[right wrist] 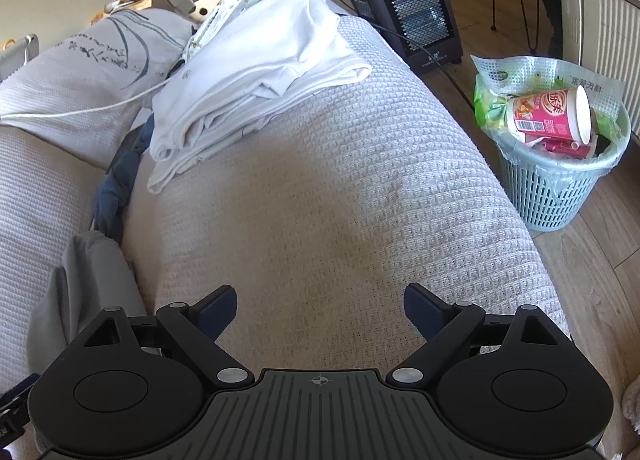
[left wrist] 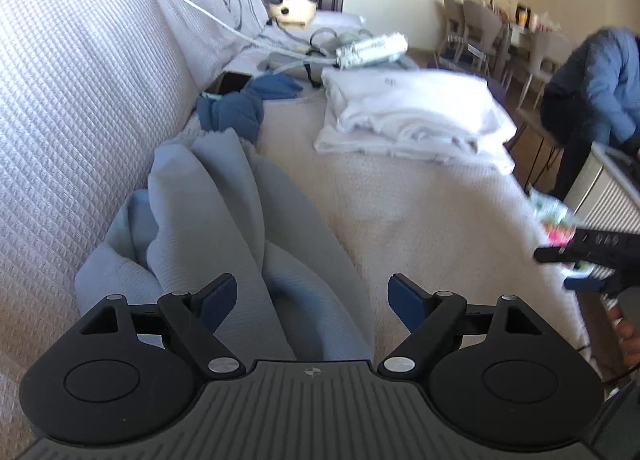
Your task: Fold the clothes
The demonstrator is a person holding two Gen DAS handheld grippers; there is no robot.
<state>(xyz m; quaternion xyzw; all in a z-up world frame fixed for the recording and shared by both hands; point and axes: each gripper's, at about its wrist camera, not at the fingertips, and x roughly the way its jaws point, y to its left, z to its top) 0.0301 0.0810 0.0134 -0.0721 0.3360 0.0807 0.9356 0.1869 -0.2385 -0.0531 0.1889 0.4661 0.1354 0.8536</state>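
Left wrist view
Left gripper (left wrist: 312,302): released, jaws spread wide, nothing between them; hovering over the near end of a crumpled garment.
Grey garment (left wrist: 224,220): rumpled in long folds, lying where the sofa seat meets the backrest, directly ahead of the left gripper and partly beneath it.
White stack (left wrist: 412,116): folded clothes piled on the sofa seat, farther along, well apart from the grey garment.
Blue cloth (left wrist: 236,108): bunched against the backrest, between the grey garment and the clutter at the far end.
Sofa (left wrist: 400,220): covered in pale waffle-textured fabric; bare stretch of seat to the right of the grey garment.
Right gripper (left wrist: 576,268): at the right edge, beyond the sofa's front edge; blurred, cannot tell how its jaws stand here.

Right wrist view
Right gripper (right wrist: 320,308): released, jaws wide apart, empty, above bare sofa (right wrist: 340,200) seat.
Grey garment (right wrist: 88,272): at the lower left, tucked against the backrest, to the left of the right gripper.
White stack (right wrist: 256,72): folded, on the seat ahead.
Blue cloth (right wrist: 120,176): wedged between seat and backrest, between grey garment and white stack.
Heater (right wrist: 408,8): on the floor past the sofa's far corner.
Bin (right wrist: 556,156): lined basket on the floor to the right, holding a pink cup (right wrist: 552,116) and wrappers.
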